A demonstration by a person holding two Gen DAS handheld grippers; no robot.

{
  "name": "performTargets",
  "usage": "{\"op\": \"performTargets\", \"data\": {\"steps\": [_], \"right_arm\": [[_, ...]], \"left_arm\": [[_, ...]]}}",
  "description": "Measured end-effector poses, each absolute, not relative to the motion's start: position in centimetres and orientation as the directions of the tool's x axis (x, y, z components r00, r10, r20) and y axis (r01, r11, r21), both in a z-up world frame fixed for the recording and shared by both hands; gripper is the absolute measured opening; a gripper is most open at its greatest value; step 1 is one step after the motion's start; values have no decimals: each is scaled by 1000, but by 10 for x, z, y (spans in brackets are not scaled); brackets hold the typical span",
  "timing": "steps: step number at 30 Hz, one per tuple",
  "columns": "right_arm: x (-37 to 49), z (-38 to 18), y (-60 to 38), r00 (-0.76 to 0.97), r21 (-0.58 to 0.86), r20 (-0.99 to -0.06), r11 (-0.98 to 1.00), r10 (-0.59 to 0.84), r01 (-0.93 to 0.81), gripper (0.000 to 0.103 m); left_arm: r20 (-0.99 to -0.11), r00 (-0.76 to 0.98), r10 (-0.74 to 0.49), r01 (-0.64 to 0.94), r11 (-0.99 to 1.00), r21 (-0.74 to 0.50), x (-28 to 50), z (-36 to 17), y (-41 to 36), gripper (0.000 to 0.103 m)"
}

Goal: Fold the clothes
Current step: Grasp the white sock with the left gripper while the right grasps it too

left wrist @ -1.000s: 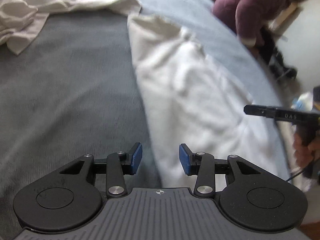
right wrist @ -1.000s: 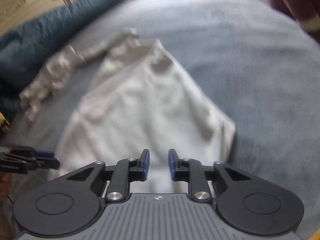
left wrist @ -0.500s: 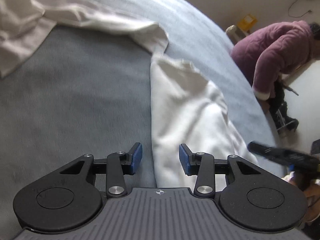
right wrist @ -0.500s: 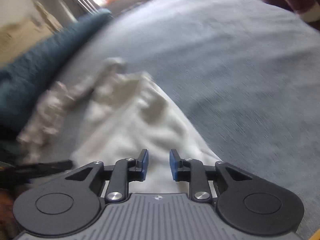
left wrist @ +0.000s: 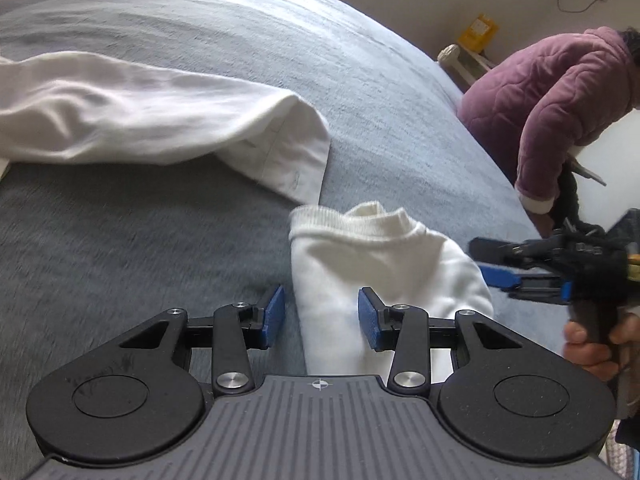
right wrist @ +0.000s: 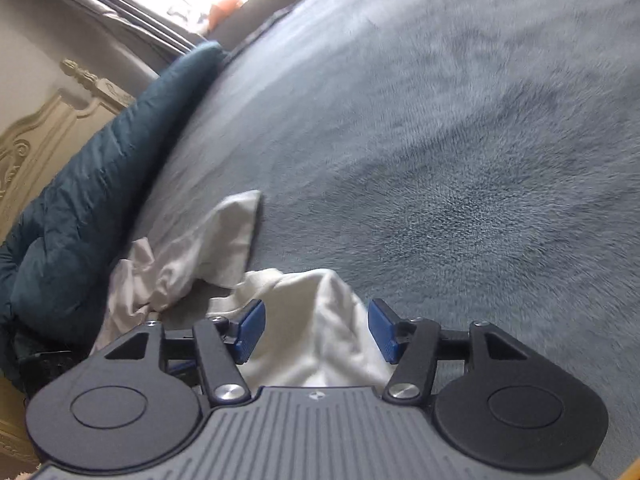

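On the bed [left wrist: 160,240], both grippers, left [left wrist: 320,316] and right [right wrist: 316,330], straddle the sweater [left wrist: 372,264], jaws wide and empty; pinching matching edges evenly would likely keep any fold square.

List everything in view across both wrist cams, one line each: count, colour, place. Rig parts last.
folded sweater: 1, white, on the bed just ahead of both grippers, ribbed neck away from the left wrist camera
loose garment: 1, white, spread on the bed beyond the sweater, cuffed end nearest it
bed cover: 1, grey-blue, plush, under everything
duvet: 1, dark teal, bunched along the bed's edge by the headboard
headboard: 1, cream, carved, behind the duvet
yellow box: 1, by the far wall
person: 1, purple quilted jacket, bent over beside the bed
left gripper: 1, black with blue pads, open, over the sweater's edge
right gripper: 1, same colours, open, sweater fabric between its fingers
hand: 1, on the right gripper's handle
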State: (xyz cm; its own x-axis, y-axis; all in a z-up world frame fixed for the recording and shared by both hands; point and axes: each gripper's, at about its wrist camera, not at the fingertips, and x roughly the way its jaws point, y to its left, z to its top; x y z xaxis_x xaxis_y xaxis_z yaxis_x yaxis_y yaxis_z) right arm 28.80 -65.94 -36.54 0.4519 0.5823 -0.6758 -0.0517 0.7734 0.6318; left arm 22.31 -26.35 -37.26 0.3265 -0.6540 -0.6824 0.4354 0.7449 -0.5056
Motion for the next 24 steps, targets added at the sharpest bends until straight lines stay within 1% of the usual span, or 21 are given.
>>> {"op": "performTargets", "data": {"steps": [3,7,9,12,14,16,17,18,19,20,21,22,24], "right_arm": [[302,-376,-656,406,660,-670,749,622,-59,61],[316,-381,-647,350,688,-651,719,673,-104,62],[321,-384,-639,312,686,-653,714,690,-140,62],[328,-386,-629,291,683,-656,712,697,-167,61],[332,-387,-624,287,680,-656,712,698,-177,58],[334,-386,-620,284,661,-668,723,688,-198,48],[334,-384,-621,280,654,-674,729,683,-204,44],[333,-383,-620,278,642,-683,737,676,-213,34],[333,-382,-619,276,630,-691,744,668,-222,28],[332,-381,-619,276,619,-699,751,660,-230,25],[331,-380,-618,275,612,-703,754,656,-238,19],[329,-379,-618,275,604,-707,758,652,-247,16],[325,-373,-618,287,583,-711,766,643,-272,14]], "left_arm": [[-671,318,-669,450,730,-514,231,-373,-268,40],[-666,322,-673,485,722,-494,236,-374,-274,38],[-666,331,-669,496,723,-480,236,-375,-276,34],[-665,344,-663,514,726,-458,236,-375,-278,30],[-664,356,-657,520,730,-443,236,-376,-280,24],[-664,377,-645,507,744,-435,234,-376,-281,19],[-663,389,-640,504,750,-429,232,-375,-282,18],[-661,399,-636,506,754,-420,230,-374,-283,16],[-658,408,-632,508,757,-411,227,-373,-284,13],[-656,416,-630,511,758,-404,225,-372,-285,12],[-653,421,-629,511,760,-402,224,-371,-286,11],[-650,425,-630,508,760,-405,223,-370,-286,10],[-641,432,-634,502,760,-413,223,-366,-285,8]]}}
